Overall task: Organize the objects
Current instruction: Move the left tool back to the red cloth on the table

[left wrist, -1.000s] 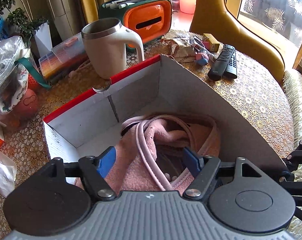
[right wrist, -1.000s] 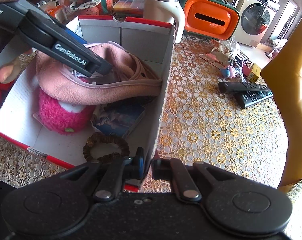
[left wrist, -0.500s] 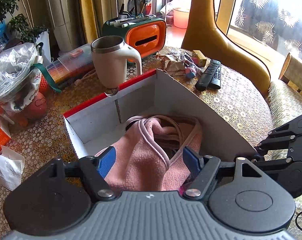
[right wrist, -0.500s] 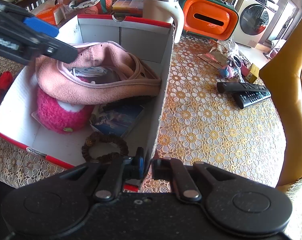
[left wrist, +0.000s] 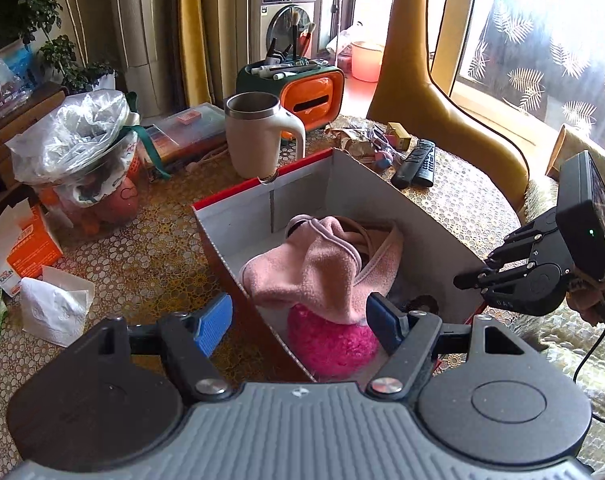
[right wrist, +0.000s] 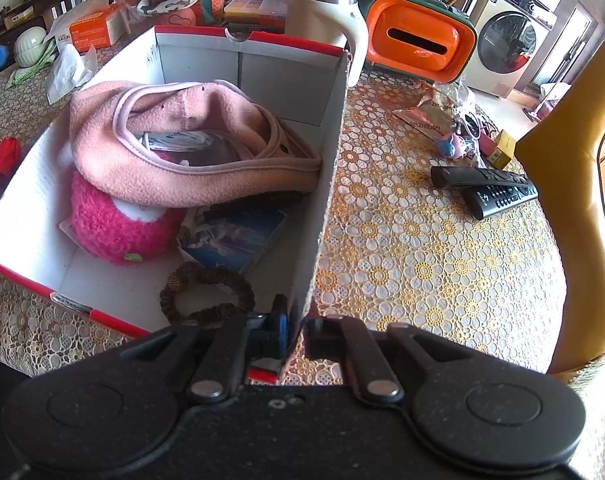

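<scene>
My right tongs (right wrist: 296, 330) pinch the near corner of the box (right wrist: 330, 152) wall on the worktop (right wrist: 422, 260). My left tongs (left wrist: 298, 322) gape wide, empty, above the pink hat (left wrist: 322, 268) lying inside.

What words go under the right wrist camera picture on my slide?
Right gripper clamps the box wall; pink hat covers a fuzzy ball inside.

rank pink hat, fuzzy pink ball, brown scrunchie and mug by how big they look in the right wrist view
1. pink hat
2. fuzzy pink ball
3. mug and brown scrunchie: look alike; the mug is farther and partly hidden, so unsure.
</scene>
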